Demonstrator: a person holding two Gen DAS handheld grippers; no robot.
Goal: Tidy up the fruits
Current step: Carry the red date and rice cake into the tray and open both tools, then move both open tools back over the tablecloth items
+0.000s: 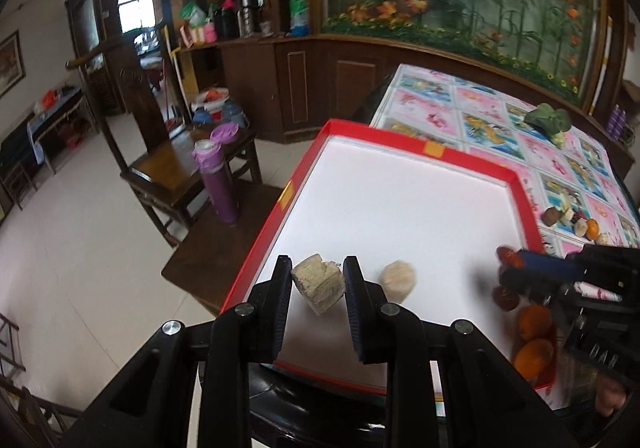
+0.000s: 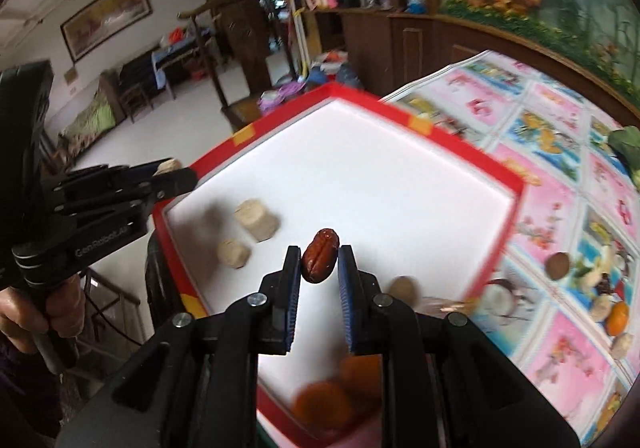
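Pinching a date (image 2: 320,256) across its waist in the right gripper (image 2: 319,262), above the tray (image 2: 472,156); light, slick-skinned, soft (squeeze gently). Left gripper (image 1: 318,280) clamped on a pale chunk (image 1: 319,283), dry-looking, probably crumbly, above the tray's near corner.

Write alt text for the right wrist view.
The right gripper holds a red date over a red-rimmed white tray containing two beige chunks and blurred oranges; the left gripper clamps another beige chunk.
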